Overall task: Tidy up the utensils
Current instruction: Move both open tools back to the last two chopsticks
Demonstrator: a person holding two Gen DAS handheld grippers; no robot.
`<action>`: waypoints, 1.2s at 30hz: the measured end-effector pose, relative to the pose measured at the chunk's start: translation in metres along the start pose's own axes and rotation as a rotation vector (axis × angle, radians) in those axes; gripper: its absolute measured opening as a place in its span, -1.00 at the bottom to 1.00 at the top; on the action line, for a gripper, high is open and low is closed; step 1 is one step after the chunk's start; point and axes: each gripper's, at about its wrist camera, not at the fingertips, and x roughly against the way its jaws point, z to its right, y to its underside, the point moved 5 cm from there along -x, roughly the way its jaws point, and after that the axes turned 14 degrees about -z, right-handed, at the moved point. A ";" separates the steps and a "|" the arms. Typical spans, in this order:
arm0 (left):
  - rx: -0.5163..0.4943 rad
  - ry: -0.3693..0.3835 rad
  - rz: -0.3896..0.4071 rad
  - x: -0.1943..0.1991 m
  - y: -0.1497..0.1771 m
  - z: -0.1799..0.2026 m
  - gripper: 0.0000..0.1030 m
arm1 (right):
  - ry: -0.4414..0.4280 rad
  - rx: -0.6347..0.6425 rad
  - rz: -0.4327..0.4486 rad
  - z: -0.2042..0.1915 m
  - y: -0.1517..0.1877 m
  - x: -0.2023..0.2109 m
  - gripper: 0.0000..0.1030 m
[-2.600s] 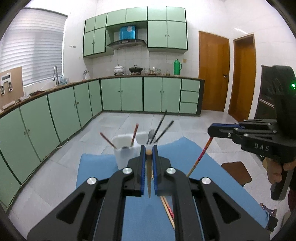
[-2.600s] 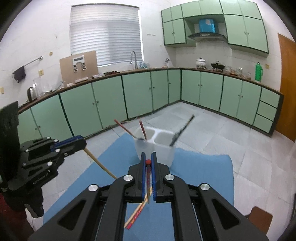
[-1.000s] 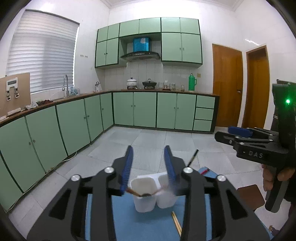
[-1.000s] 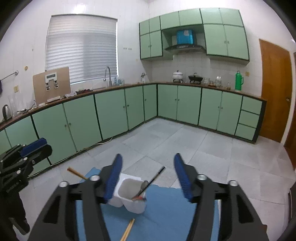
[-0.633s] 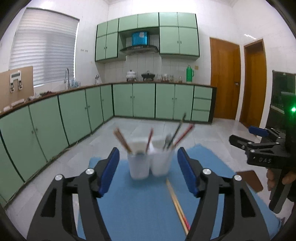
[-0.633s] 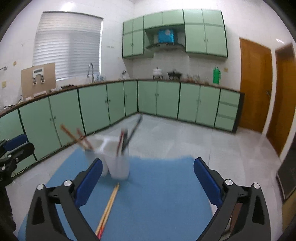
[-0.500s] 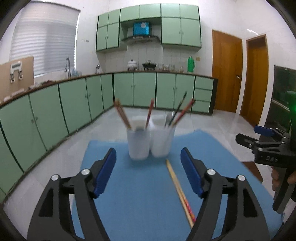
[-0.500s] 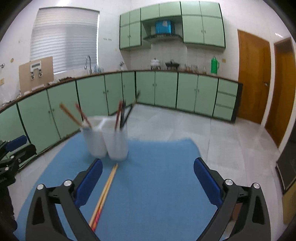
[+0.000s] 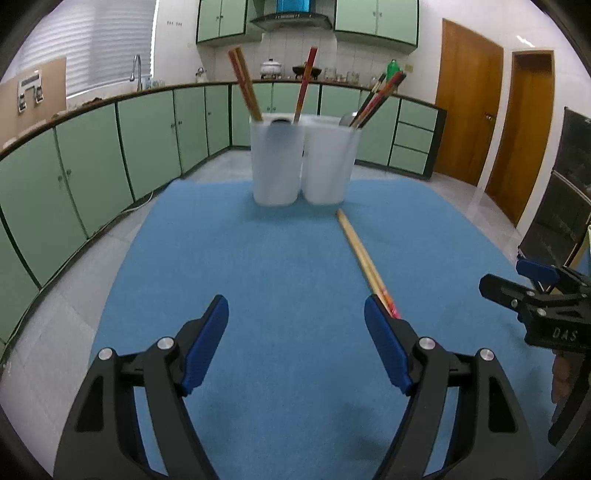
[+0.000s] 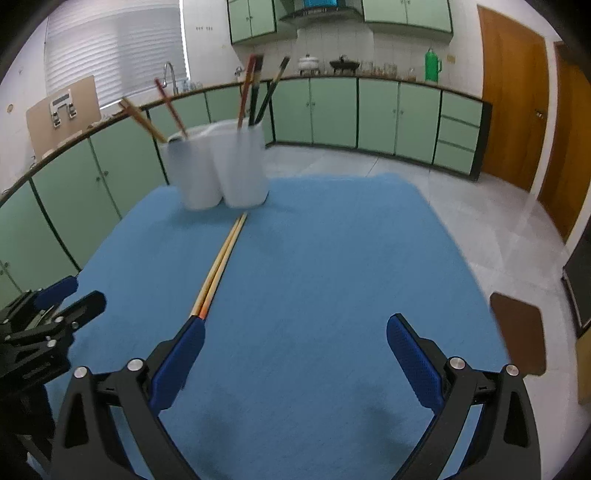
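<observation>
Home kitchen; green cabinets [image 9: 147, 140], range hood [image 9: 290, 16], sink faucet [image 9: 137, 70].

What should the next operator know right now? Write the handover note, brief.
Left tool: open, empty, low over the blue mat.
Right tool: open, empty.
White two-compartment holder stands at the mat's far end with chopsticks upright in both compartments.
Done: those chopsticks are in the holder.
Left: one pair of chopsticks lies on the mat in front of the holder; pick it up and put it in.

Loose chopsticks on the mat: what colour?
Light wood with red tips; the chopsticks show best in the left wrist view.
</observation>
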 end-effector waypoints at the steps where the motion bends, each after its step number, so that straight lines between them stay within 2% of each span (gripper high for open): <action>1: -0.002 -0.009 -0.013 -0.003 0.004 -0.002 0.45 | -0.003 0.003 -0.007 -0.003 0.003 -0.002 0.88; 9: 0.016 -0.035 -0.077 -0.009 0.019 -0.013 0.50 | -0.046 0.058 -0.111 -0.031 0.031 -0.020 0.88; 19: 0.010 -0.064 -0.089 -0.008 0.019 -0.018 0.55 | -0.023 0.093 -0.145 -0.048 0.041 -0.031 0.85; 27: 0.019 -0.064 -0.095 -0.009 0.018 -0.020 0.56 | -0.004 0.086 -0.167 -0.049 0.036 -0.038 0.82; 34: 0.022 -0.060 -0.096 -0.010 0.019 -0.021 0.57 | 0.072 0.032 -0.158 -0.026 0.035 -0.034 0.78; 36: 0.021 -0.061 -0.097 -0.010 0.019 -0.021 0.57 | 0.052 0.022 -0.149 -0.023 0.035 -0.031 0.75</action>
